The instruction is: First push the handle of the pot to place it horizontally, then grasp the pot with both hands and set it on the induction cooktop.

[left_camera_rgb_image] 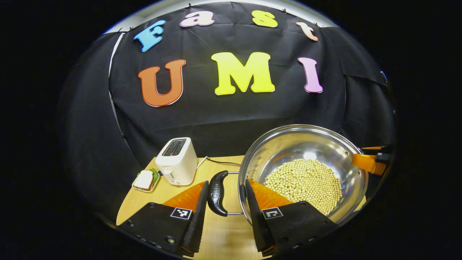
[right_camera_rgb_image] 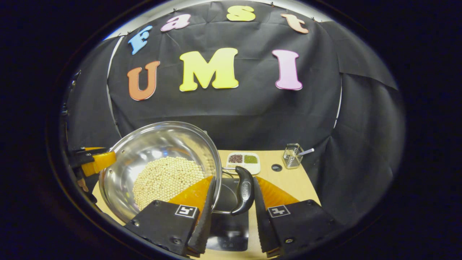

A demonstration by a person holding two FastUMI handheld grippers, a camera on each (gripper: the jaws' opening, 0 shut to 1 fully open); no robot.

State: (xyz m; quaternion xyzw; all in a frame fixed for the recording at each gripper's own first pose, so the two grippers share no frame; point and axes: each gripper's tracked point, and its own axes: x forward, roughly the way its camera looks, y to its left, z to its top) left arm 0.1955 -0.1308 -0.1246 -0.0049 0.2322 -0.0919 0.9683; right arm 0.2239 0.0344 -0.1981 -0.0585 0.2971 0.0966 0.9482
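Left gripper view: the left gripper (left_camera_rgb_image: 223, 213) has its 2 fingers set either side of the left handle (left_camera_rgb_image: 217, 193) of the stainless steel pot (left_camera_rgb_image: 285, 144). Gaps show between the handle and both fingers, so the grip is released, not clamped. The handle lies level, with its wire loop running to the pot rim. The pot holds a bed of soybeans (left_camera_rgb_image: 305, 182) and appears raised clear of the wooden table (left_camera_rgb_image: 223, 238). At the pot's far right rim, the other gripper (left_camera_rgb_image: 370, 162) is seen at the opposite handle. Far left on the table stand a white toaster (left_camera_rgb_image: 177, 160) and, just left of it, a small dish with a sandwich (left_camera_rgb_image: 145, 180).

Right gripper view: the right gripper (right_camera_rgb_image: 232, 213) straddles the right handle (right_camera_rgb_image: 244, 195) in the same manner. Whether the fingers press on it, I cannot tell. The black induction cooktop (right_camera_rgb_image: 231, 227) lies directly below this handle and the pot's right edge. Far behind it are a 2-compartment dish of grains (right_camera_rgb_image: 243, 160), a round table grommet (right_camera_rgb_image: 277, 167) and a wire holder (right_camera_rgb_image: 292, 156).
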